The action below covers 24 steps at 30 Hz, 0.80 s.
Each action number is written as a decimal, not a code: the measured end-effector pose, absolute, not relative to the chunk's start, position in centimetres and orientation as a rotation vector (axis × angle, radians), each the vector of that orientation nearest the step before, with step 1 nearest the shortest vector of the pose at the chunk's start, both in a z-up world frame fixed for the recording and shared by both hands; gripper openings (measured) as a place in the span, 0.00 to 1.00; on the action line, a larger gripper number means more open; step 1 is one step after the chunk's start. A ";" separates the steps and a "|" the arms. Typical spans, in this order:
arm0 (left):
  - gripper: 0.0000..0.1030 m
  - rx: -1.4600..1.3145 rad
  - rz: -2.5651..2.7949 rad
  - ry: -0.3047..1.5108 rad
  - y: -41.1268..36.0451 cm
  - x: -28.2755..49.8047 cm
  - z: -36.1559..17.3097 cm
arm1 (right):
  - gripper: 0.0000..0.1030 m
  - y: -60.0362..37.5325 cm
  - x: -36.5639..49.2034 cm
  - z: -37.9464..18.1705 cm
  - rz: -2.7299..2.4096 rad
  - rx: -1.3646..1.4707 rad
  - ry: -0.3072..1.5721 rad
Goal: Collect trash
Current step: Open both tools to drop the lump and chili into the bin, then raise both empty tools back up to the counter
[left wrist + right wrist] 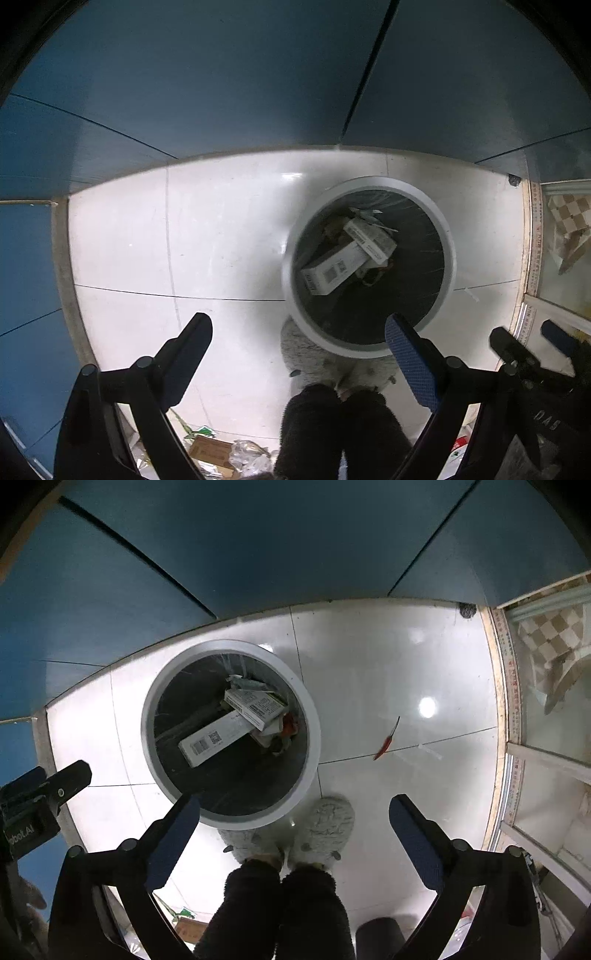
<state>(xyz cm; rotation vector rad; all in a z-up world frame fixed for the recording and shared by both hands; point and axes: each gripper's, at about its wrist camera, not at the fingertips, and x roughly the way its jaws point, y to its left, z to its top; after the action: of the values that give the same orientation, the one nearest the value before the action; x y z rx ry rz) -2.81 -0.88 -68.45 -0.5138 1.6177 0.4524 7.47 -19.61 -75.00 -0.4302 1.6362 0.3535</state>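
Right wrist view: both grippers, left [297, 328] and right [293, 808], are hanging spread wide and empty above the round white-rimmed, black-lined bin [314, 716], already holding white cardboard boxes [218, 740]; a thin red scrap [386, 743] is lying beside the bin, fluffy slippers [325, 827] crowding its near rim.

1. The bin [229, 734] mouth gapes open; boxes [236, 723] lie low inside.
2. Bare floor [388, 664] spreads right of the bin, save a red chilli [386, 742].
3. Blue wall [258, 554] closes off the far side.
4. Slippers [321, 830] touch the bin's near rim.
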 end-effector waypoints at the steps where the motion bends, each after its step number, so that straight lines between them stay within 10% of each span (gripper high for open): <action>1: 0.93 -0.503 0.456 1.616 -0.8 -2.9 -68.1 | 1.00 -19.4 7.4 -74.5 0.354 -0.432 1.630; 24: 0.93 -0.473 0.453 1.448 -1.9 -8.9 -41.7 | 1.00 -19.0 1.4 -44.0 0.491 -0.452 1.484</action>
<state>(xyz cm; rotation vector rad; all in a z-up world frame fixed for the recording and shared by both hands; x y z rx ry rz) -8.90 -1.91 -41.71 -0.4733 1.4475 0.4531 1.37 -19.00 -44.01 -0.4525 1.4844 0.4912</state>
